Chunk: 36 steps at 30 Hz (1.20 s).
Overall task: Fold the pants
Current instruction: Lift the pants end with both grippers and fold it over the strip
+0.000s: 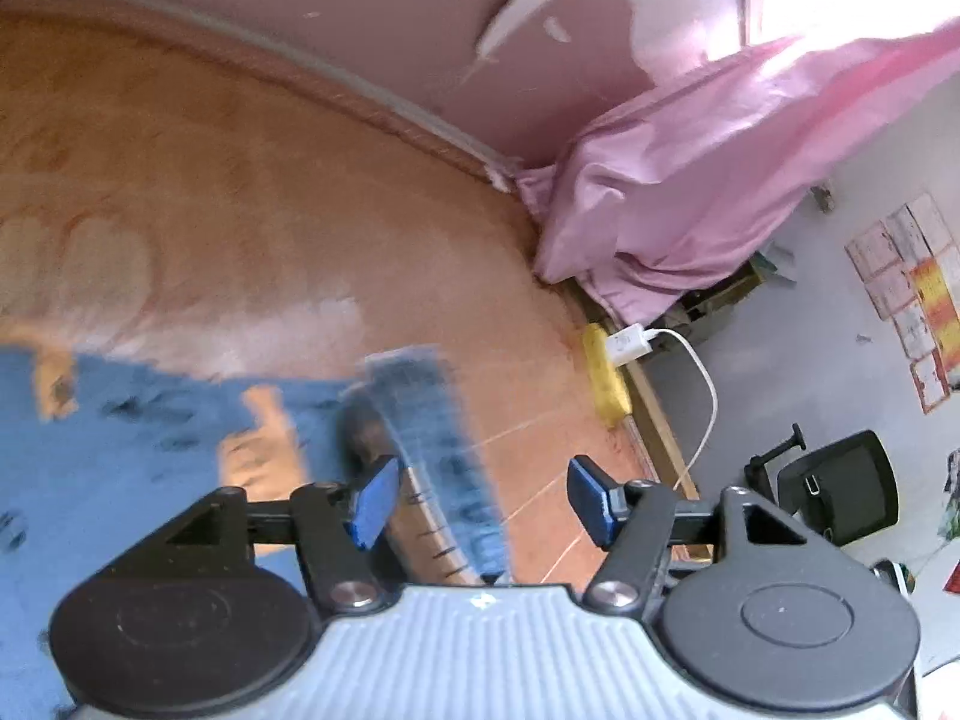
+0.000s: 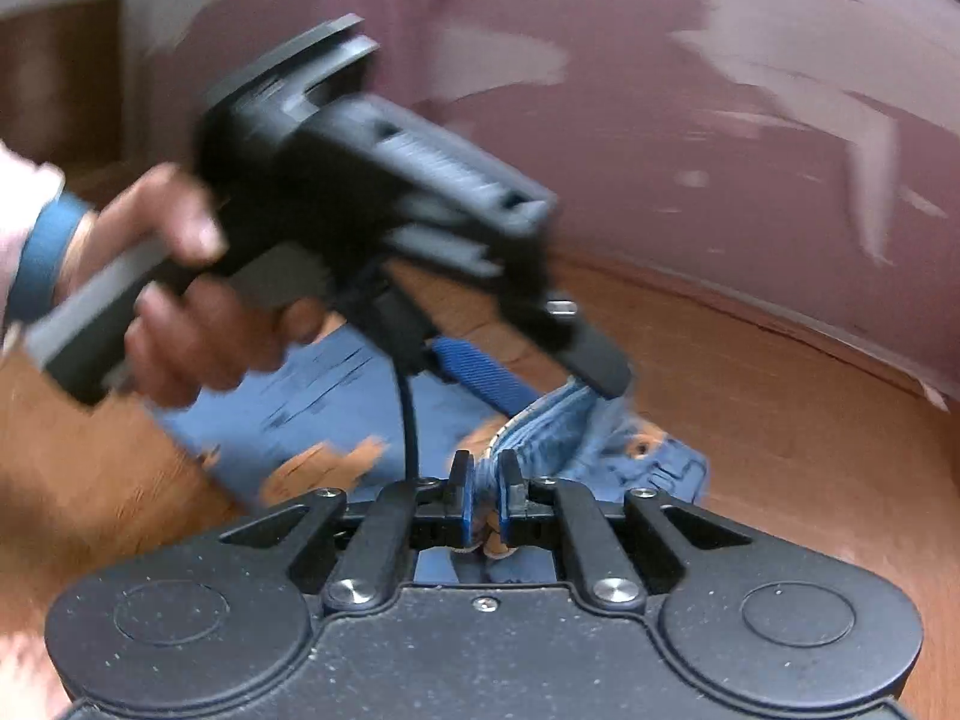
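Blue ripped jeans (image 1: pixel 120 450) lie on an orange-brown wooden surface (image 1: pixel 240 210), blurred by motion. My left gripper (image 1: pixel 483 501) is open, its blue pads (image 1: pixel 375 501) wide apart. A raised strip of denim (image 1: pixel 432 438) stands between them, nearer the left pad. In the right wrist view my right gripper (image 2: pixel 485 498) is shut on a bunched denim edge (image 2: pixel 540 426) of the jeans (image 2: pixel 324 396). A hand (image 2: pixel 192 312) holds the left gripper (image 2: pixel 540 384) above the same raised fold, just beyond my right fingers.
A pink sheet (image 1: pixel 690 180) drapes at the far right corner by a pink wall (image 1: pixel 360 12). A yellow power strip (image 1: pixel 606 372) with a white charger and cable sits at the surface's right edge. An office chair (image 1: pixel 840 492) stands on the floor beyond.
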Tool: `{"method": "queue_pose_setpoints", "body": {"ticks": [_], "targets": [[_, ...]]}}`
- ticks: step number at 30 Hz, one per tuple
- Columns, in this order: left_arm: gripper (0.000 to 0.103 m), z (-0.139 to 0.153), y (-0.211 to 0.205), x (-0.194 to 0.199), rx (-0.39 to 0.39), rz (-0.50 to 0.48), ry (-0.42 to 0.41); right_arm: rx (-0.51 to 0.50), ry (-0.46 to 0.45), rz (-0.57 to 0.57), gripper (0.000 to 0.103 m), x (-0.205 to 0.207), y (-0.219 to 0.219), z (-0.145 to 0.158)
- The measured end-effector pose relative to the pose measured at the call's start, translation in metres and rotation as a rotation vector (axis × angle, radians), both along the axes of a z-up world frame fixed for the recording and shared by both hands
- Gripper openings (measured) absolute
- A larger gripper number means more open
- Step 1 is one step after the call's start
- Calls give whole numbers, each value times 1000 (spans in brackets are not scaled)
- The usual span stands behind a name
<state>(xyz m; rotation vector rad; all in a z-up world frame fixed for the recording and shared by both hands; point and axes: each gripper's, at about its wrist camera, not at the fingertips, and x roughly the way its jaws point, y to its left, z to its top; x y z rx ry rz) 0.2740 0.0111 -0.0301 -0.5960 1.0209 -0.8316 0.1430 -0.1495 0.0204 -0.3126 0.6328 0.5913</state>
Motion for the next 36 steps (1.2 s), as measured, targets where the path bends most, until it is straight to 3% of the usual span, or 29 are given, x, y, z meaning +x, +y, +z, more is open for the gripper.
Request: {"method": "queue_pose_setpoints", "body": {"ticks": [6,9,13,17,20,24,29,33,35,36], "targets": [[62,-34,27,-4,33,79,77,-110,11,61,10,-1,29,-29],[53,-41,26,-5,54,80,96,-147,-24,79,21,-10,30,-29],[52,-41,23,-6,61,73,100,-185,-52,76,42,-22,32,-28],[52,-40,24,-7,82,67,102,-207,-57,51,53,-28,32,-30],[52,-42,24,-6,74,82,124,-216,-67,47,54,-31,32,-29],[52,-44,28,-4,56,92,143,-238,-92,18,66,-38,31,-29],[50,-46,26,-1,59,101,153,-220,-56,13,61,-20,37,-38],[44,-42,21,0,105,105,142,-185,-27,12,42,-12,41,-45],[31,-40,19,-2,133,116,131,-191,-47,17,27,-18,44,-47],[19,-40,19,-3,156,118,127,-197,-56,22,21,-20,46,-48]]}}
